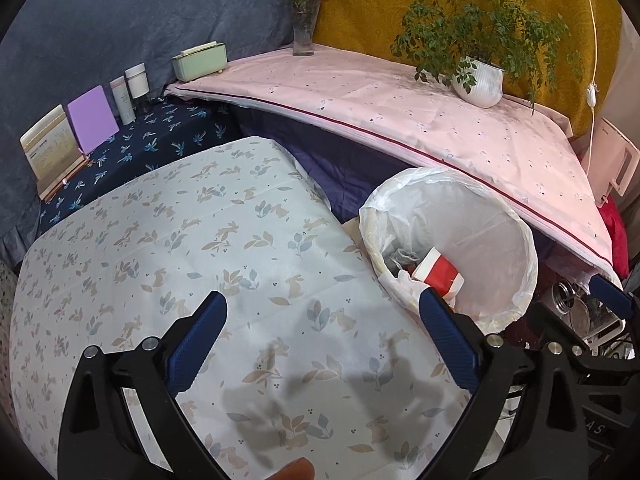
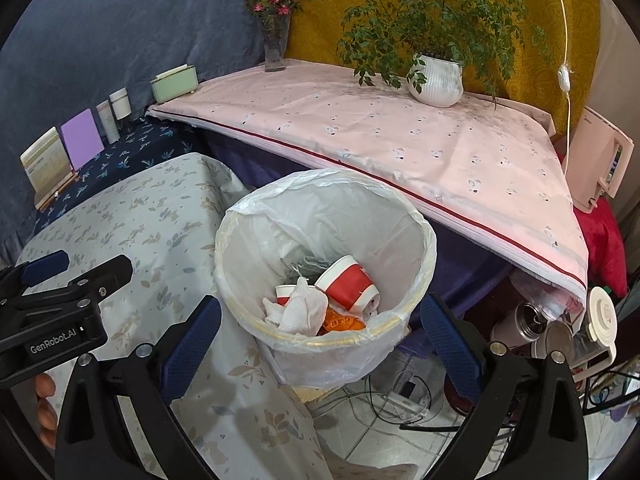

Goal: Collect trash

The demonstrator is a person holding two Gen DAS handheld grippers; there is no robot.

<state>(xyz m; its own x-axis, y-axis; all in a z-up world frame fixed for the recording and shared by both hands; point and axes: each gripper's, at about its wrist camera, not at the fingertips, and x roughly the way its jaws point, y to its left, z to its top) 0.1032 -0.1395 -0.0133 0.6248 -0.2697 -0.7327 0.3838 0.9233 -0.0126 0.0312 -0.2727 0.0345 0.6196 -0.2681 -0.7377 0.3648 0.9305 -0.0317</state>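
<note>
White-lined bin (image 2: 324,240) | red-white cups (image 2: 348,284), crumpled tissue (image 2: 300,308) inside

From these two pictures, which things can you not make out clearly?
- Trash bin contents: in the left wrist view its near rim and the left gripper finger hide most; the orange scrap lies half under tissue.
- Calendar print: too small in both views.
- Floor items beside the bin, right wrist view: cut off by the pink cloth.
</note>
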